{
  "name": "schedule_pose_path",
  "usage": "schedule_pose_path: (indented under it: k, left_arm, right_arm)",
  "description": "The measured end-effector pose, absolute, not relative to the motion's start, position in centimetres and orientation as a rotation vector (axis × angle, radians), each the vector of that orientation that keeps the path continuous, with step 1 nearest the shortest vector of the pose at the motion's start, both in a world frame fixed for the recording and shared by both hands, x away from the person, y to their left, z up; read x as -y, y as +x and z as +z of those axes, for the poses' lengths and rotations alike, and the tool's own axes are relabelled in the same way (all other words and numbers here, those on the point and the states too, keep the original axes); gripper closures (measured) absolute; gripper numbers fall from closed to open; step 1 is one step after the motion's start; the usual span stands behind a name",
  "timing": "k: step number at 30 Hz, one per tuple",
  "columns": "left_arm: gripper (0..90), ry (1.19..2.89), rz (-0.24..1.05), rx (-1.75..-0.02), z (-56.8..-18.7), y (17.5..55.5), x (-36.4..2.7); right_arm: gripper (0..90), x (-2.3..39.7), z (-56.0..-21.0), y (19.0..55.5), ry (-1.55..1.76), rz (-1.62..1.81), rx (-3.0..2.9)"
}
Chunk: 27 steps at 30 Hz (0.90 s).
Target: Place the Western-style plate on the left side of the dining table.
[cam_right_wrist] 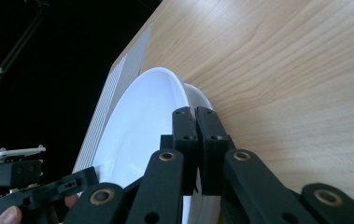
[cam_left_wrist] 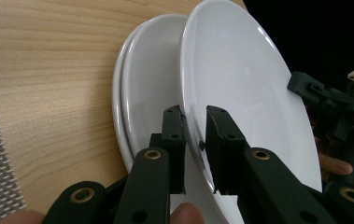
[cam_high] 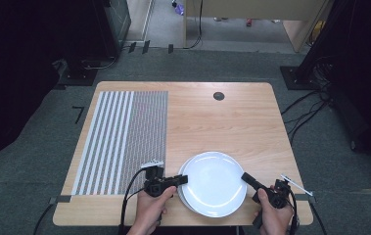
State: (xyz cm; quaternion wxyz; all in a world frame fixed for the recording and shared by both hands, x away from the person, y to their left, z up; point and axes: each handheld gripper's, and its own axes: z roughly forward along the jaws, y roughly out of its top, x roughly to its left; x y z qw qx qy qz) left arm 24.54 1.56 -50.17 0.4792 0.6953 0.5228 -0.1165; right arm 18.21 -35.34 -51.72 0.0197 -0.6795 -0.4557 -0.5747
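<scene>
Light wooden table [cam_high: 232,122] on grey carpet, with a striped grey-and-white woven mat [cam_high: 124,137] beyond and to the outer side of the left gripper [cam_high: 180,180]. A stack of round white ceramic plates [cam_high: 189,198] sits between the two grippers. The top white plate [cam_high: 215,182] is lifted off the stack along the left gripper's side; the left gripper's jaws clamp its rim, and the right gripper [cam_high: 247,179] has its jaws pinched closed on the opposite rim.
</scene>
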Motion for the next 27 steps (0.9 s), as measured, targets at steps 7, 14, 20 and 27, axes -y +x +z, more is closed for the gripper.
schedule_pose_path:
  k: [7,14,20,27]
  left_arm:
    - [78.6,1.697,-0.269,-1.277,-49.4,24.9,-2.0]
    - [78.6,1.69,-0.252,-1.291,-48.6,25.6,-3.0]
    - [78.2,1.684,-0.24,-1.307,-48.4,26.1,-4.2]
    - [78.1,1.672,-0.231,-1.313,-47.8,26.7,-5.5]
  right_arm:
    - [88.7,34.9,-50.8,19.1,-2.094,-1.787,1.437]
    - [88.7,34.0,-50.2,20.2,-2.072,-1.79,1.454]
    - [88.7,32.9,-49.6,21.3,-2.053,-1.785,1.485]
    - [88.7,31.6,-48.8,22.6,-2.029,-1.783,1.515]
